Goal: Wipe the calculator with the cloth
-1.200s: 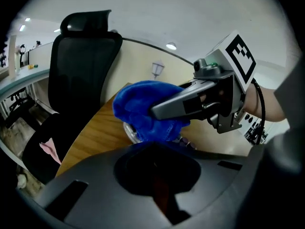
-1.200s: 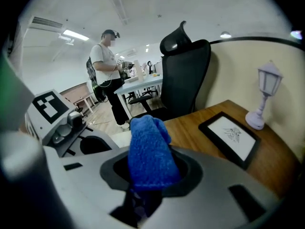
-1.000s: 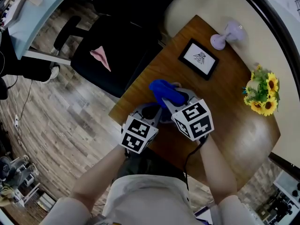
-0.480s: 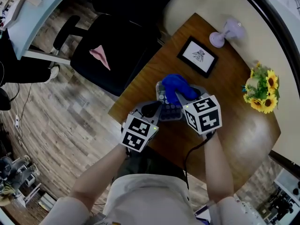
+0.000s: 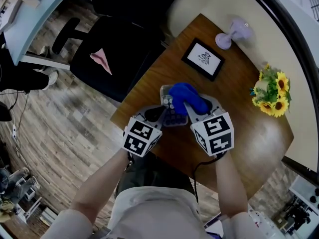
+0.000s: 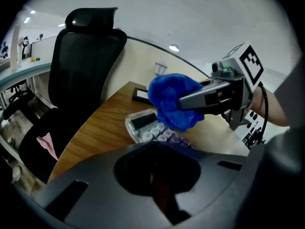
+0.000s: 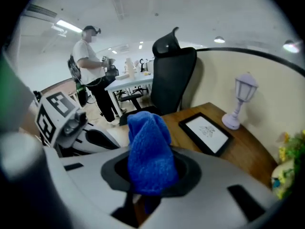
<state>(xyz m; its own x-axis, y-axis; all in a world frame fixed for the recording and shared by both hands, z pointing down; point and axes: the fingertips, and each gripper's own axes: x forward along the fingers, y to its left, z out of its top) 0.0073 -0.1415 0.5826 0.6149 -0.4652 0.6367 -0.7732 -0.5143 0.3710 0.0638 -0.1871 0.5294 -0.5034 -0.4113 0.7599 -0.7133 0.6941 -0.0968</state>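
- Blue cloth (image 7: 150, 156) is pinched low in the right gripper (image 7: 143, 197); the jaws are clamped on it and the bunched top sticks up out of the recess.
- Left gripper (image 6: 155, 185): the jaws look pressed together in the dark recess, with nothing seen between them.
- Calculator (image 6: 147, 127) lies flat on the wooden table (image 5: 239, 133), near the table's chair-side edge. Clear casing, dark display, pale and lilac keys.
- Its near end runs under the front of the left gripper's housing. Whether that gripper nips the edge can't be made out.
- From the head view, the cloth sits on the right part of the calculator, covering it, while the left columns of keys stay bare.
- Grippers are side by side, left tip at the calculator's near end, right reaching over it.
- Beyond the calculator: black picture frame (image 5: 202, 59) lying flat, then a lilac lantern-shaped lamp (image 5: 232, 34) by the far rim.
- Sunflower bunch (image 5: 271, 91) is off to the right, well apart from the calculator.
- Black office chair (image 5: 114, 54) stands just beside the table, with a pink scrap (image 5: 101, 59) on its seat.
- Wood-plank floor (image 5: 75, 118) is underneath.
- Person (image 7: 88, 66) stands in the background by a white desk.
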